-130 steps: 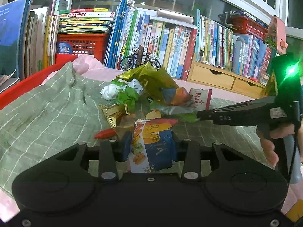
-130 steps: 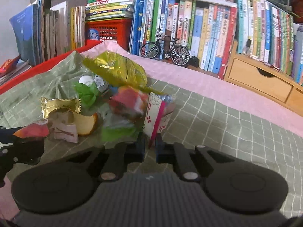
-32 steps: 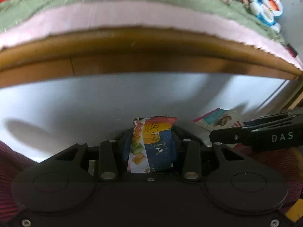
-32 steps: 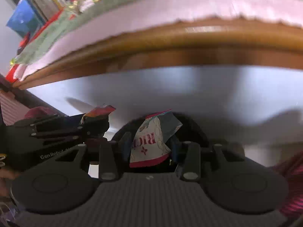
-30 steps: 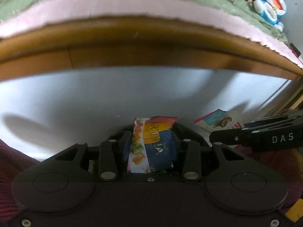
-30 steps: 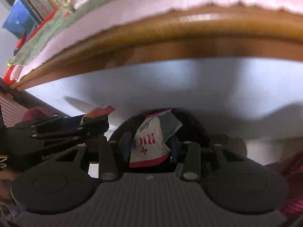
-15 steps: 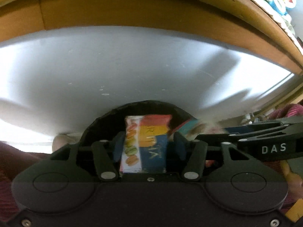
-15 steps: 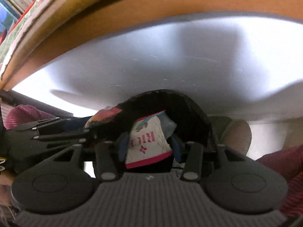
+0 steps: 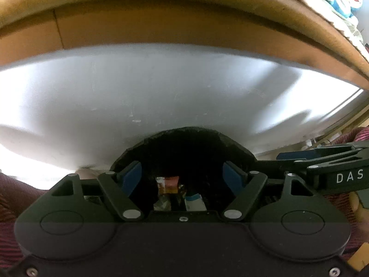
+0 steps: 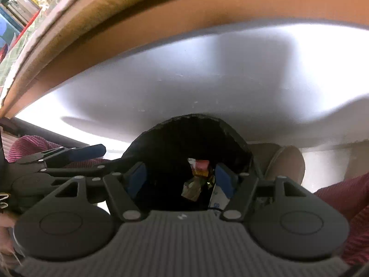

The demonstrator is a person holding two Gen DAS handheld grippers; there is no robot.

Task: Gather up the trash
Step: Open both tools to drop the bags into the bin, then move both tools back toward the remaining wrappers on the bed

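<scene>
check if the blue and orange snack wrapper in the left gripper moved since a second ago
Yes. It has left the left gripper, whose jaws have just been opening, and fallen into the black bin among the trash.

Left gripper (image 9: pixel 182 175): matte black body, two round housings with faint circle outlines, angular black linkage arms with silver rivets, blue pads on the fingers (image 9: pixel 131 175), small screws at the body's bottom corners. Right gripper (image 10: pixel 178 177): same black build, but with a ribbed grey top plate; blue-padded fingers (image 10: pixel 222 180). In the left wrist view its side arm carries white "DAS" lettering. The person wears a dark red striped knit sleeve (image 10: pixel 346 196).
</scene>
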